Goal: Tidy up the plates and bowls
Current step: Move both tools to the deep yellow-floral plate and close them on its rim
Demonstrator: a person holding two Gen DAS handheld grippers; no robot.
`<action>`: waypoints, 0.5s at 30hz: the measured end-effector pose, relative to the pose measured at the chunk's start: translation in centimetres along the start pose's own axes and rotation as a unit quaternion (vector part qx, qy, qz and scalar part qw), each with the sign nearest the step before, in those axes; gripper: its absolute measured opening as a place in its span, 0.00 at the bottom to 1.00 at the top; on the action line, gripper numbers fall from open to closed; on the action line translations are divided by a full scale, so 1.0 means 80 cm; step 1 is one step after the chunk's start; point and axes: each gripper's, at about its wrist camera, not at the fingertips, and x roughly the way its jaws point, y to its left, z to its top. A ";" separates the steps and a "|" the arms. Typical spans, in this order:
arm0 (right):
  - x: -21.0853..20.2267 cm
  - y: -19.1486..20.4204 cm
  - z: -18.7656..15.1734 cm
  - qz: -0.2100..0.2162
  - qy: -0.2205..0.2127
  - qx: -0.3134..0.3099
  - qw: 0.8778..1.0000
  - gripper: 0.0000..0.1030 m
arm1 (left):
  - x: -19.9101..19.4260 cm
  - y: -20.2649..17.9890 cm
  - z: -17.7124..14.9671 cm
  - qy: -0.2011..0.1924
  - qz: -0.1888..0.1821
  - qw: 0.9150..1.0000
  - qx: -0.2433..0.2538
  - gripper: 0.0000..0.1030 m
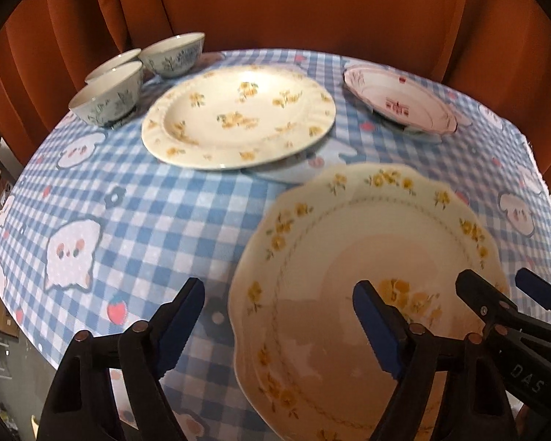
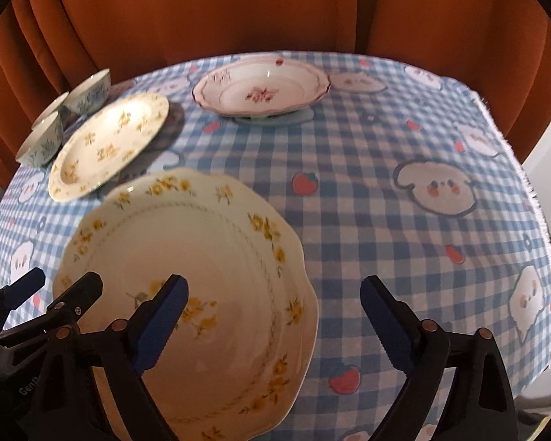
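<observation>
A scalloped cream plate with yellow flowers (image 1: 349, 257) (image 2: 202, 239) lies on the checked tablecloth near the front. My left gripper (image 1: 279, 327) (image 2: 64, 283) hangs open over the plate's left rim, one finger above the plate and the other above the cloth. Over the plate's right rim my right gripper (image 2: 275, 325) (image 1: 499, 283) also stands open, one finger above the plate and one above the cloth. Farther back are a round yellow-flowered plate (image 1: 238, 117) (image 2: 106, 147), a pink-patterned plate (image 1: 400, 99) (image 2: 260, 88) and three blue-patterned bowls (image 1: 106, 99) (image 2: 42, 143).
The blue-and-white checked tablecloth (image 1: 147, 202) (image 2: 385, 202) with cartoon figures covers the table. An orange curtain (image 1: 275, 7) hangs right behind it. The cloth's frayed right edge (image 2: 532, 183) marks the table's side. The bowls crowd the far left corner.
</observation>
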 end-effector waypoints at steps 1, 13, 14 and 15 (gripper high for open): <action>0.004 0.000 -0.001 0.002 0.007 -0.002 1.000 0.89 | 0.002 -0.002 -0.001 0.004 0.002 1.000 0.002 0.79; 0.029 0.007 0.003 0.026 0.051 -0.022 0.998 0.65 | 0.024 -0.011 0.001 0.040 0.001 0.999 0.006 0.71; 0.031 0.007 0.004 0.026 0.054 -0.022 0.998 0.65 | 0.025 -0.012 0.002 0.041 0.002 0.999 0.007 0.71; 0.032 0.007 0.005 0.026 0.055 -0.023 0.998 0.65 | 0.025 -0.013 0.002 0.041 0.004 0.999 0.008 0.72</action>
